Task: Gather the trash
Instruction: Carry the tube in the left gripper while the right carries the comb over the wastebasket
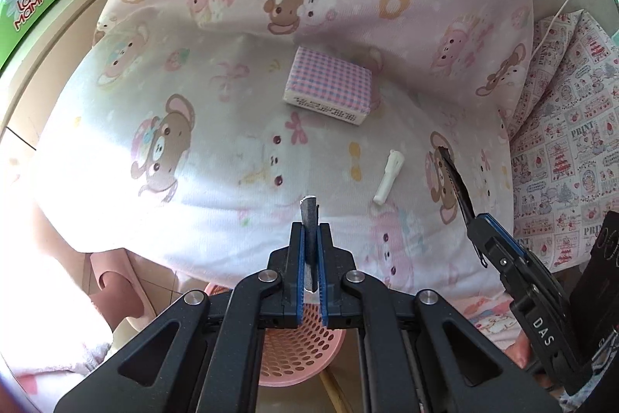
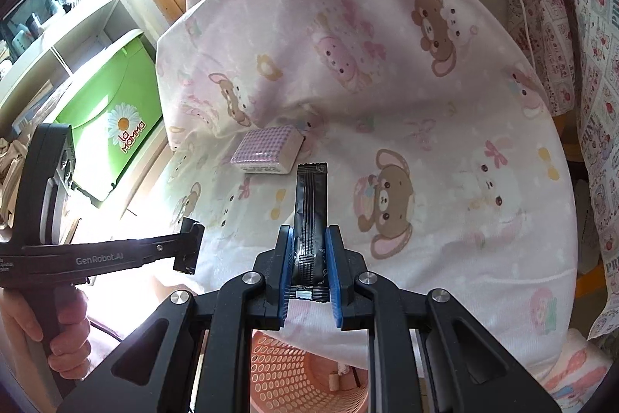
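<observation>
A bear-print quilt [image 1: 232, 126] with trash on it, pink basket [image 2: 309, 374] below its near edge.
Left gripper [image 1: 309, 231] pinches a grey scrap [image 1: 309, 215]; right gripper [image 2: 308, 239] clamps a black wrapper [image 2: 310, 204]. Checked box [image 1: 329, 84] and white tube [image 1: 389, 177] lie farther off.

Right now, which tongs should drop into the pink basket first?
Right, probably. The right tongs grip the black wrapper with the basket directly beneath. The left tongs, also loaded, sit above its rim.

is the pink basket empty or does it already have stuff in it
Not empty. Through the right tongs, the pink basket shows a few small pieces at its bottom; what they are is unclear.
</observation>
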Demonstrator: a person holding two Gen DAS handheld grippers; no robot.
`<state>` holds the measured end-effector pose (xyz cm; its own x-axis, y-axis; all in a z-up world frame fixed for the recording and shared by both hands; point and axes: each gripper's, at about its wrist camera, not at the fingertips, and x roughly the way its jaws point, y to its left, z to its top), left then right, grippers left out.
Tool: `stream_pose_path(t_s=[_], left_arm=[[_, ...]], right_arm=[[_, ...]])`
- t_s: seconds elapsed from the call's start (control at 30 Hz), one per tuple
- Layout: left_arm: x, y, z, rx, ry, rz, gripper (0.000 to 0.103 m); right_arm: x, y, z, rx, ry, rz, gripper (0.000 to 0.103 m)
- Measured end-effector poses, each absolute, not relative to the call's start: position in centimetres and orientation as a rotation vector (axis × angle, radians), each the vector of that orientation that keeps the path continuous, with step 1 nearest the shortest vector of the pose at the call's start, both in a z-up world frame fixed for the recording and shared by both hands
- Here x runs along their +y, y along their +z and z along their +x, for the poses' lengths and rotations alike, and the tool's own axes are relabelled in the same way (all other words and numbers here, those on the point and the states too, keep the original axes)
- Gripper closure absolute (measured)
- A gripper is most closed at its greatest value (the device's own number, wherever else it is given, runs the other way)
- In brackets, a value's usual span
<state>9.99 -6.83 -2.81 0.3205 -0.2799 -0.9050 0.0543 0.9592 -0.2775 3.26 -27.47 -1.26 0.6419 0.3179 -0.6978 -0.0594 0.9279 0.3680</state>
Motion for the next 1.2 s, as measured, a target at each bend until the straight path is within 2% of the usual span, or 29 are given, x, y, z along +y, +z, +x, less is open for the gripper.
stream_pose_path(t_s=[0.2, 0.43, 0.83, 1.2], left_arm=[[-5.9, -1.8, 6.2, 1.095, -0.169, -0.087, 0.098], [-3.9, -2.8, 3.3, 1.080, -0.213, -0.057, 0.097], [-3.2, -6.3, 2.0, 1.150, -0.226, -0.113, 0.097], [-2.7, -10.4, 2.3, 1.287, -0.218, -0.136, 0.097]], right_arm=[[-24.6, -2.0, 1.8, 0.886, 0.266, 0.267, 0.085], [-22.5, -1.9, -1.1, 0.877, 0.316, 0.258, 0.085], [-20.0, -3.2, -5.0, 0.919, 0.359, 0.235, 0.085], [-17.6, -8.1, -4.0, 1.099, 0.364, 0.151, 0.085]])
